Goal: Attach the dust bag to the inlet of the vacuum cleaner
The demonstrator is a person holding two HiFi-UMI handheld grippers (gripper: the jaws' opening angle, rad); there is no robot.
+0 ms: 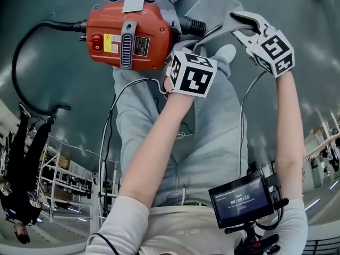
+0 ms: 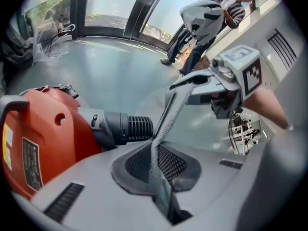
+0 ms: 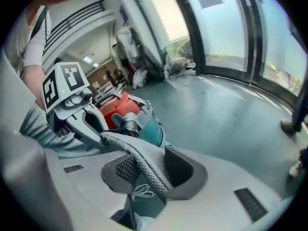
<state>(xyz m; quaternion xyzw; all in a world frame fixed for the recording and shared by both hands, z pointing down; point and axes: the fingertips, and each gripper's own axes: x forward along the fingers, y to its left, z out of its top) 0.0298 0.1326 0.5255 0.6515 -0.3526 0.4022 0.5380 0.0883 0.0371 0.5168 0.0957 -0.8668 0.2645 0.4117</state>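
Grey mesh dust bag (image 1: 215,9) aloft near black ribbed inlet (image 1: 195,26) of orange vacuum cleaner (image 1: 130,36).

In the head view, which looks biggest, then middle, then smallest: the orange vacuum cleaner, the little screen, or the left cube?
1. vacuum cleaner
2. screen, but it's nearer the camera, so that's unsure
3. left cube, only slightly smaller-looking than the screen

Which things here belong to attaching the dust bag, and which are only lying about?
Job: vacuum cleaner, its ribbed inlet, dust bag, left tongs, right tongs.
Lying about: small screen, shelves.
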